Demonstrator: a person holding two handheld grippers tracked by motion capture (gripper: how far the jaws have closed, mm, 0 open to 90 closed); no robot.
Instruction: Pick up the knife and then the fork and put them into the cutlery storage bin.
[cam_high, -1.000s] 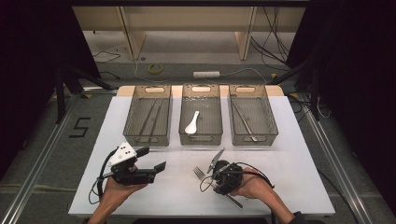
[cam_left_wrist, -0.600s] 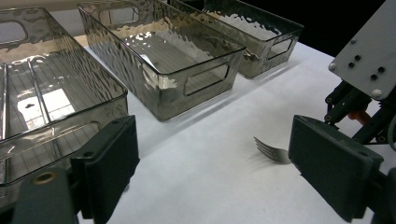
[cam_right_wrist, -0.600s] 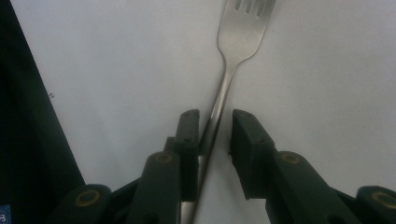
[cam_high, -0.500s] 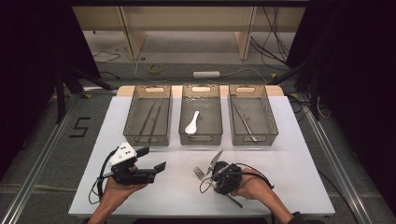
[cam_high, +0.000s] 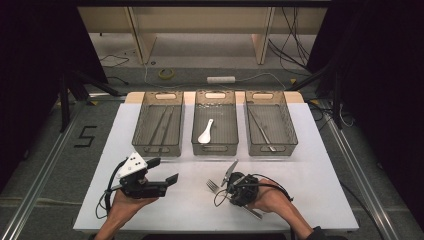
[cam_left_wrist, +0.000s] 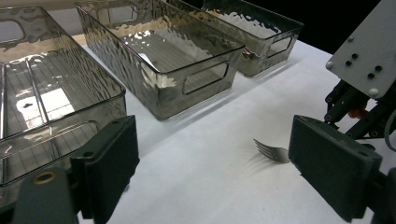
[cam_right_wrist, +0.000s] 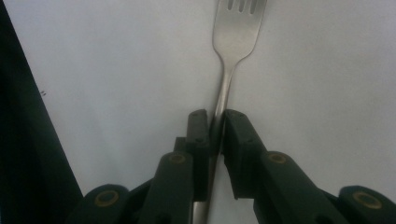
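Observation:
A metal fork (cam_high: 212, 186) lies on the white table near the front, tines pointing left. My right gripper (cam_high: 227, 191) sits low over its handle. In the right gripper view the jaws have just been closing, and the pads now press on both sides of the fork (cam_right_wrist: 236, 28) handle at my right gripper (cam_right_wrist: 216, 123). My left gripper (cam_high: 165, 170) is held above the table to the left, its jaws wide apart with nothing between them. Past my left gripper (cam_left_wrist: 212, 154) the fork tines (cam_left_wrist: 271, 150) show on the table.
Three smoked clear bins stand in a row at the back. The left bin (cam_high: 156, 149) holds long thin sticks, the middle bin (cam_high: 214, 149) a white spoon (cam_high: 205, 131), and the right bin (cam_high: 272, 150) a metal utensil. A cable trails from each gripper.

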